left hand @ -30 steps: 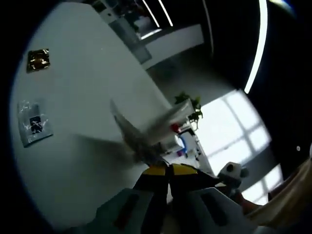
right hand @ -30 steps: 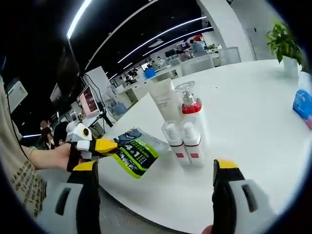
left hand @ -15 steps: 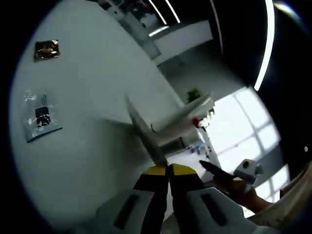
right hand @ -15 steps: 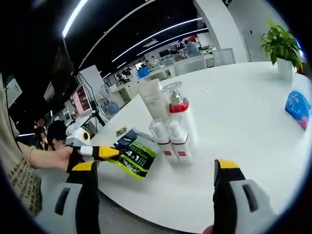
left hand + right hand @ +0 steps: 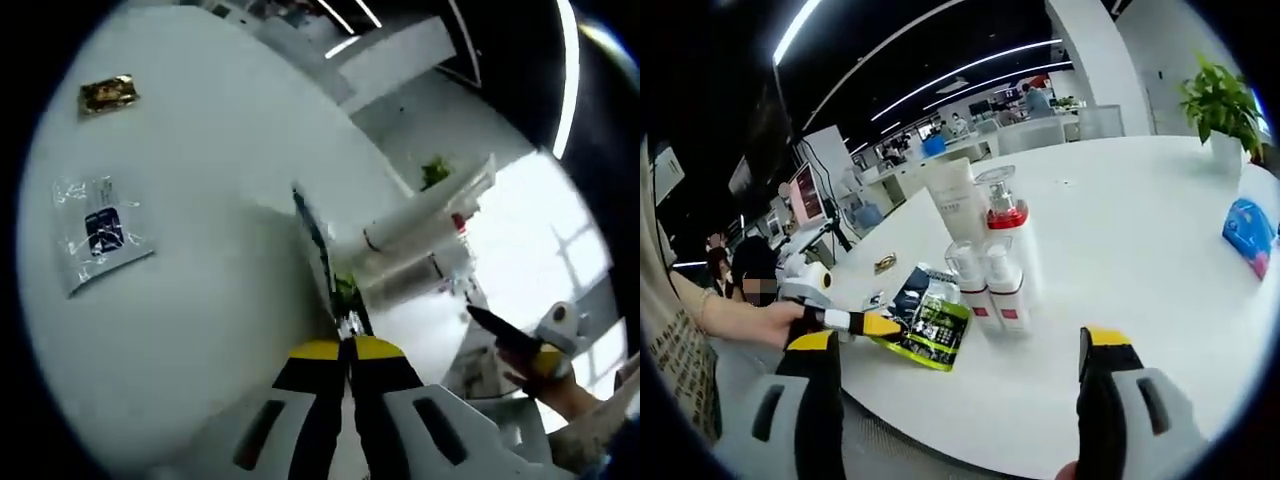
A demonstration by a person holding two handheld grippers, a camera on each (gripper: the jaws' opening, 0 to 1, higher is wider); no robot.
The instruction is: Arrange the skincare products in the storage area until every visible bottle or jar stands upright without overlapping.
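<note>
A green and dark pouch rests low on the white table, just left of the bottles. My left gripper is shut on its near edge, and a hand holds that gripper. In the left gripper view, the left gripper pinches the pouch seen edge-on. Two small pump bottles stand upright side by side. Behind them stand a taller pump bottle with a red collar and a white tube. My right gripper is open, short of the bottles, with nothing between its jaws.
A clear sachet and a small gold sachet lie flat on the table beyond the pouch. A blue packet and a potted plant sit at the far right. Desks and people fill the background.
The left gripper has lowered the pouch toward the table beside the small bottles, and the pouch now appears edge-on in the left gripper view. The right gripper has stayed open.
</note>
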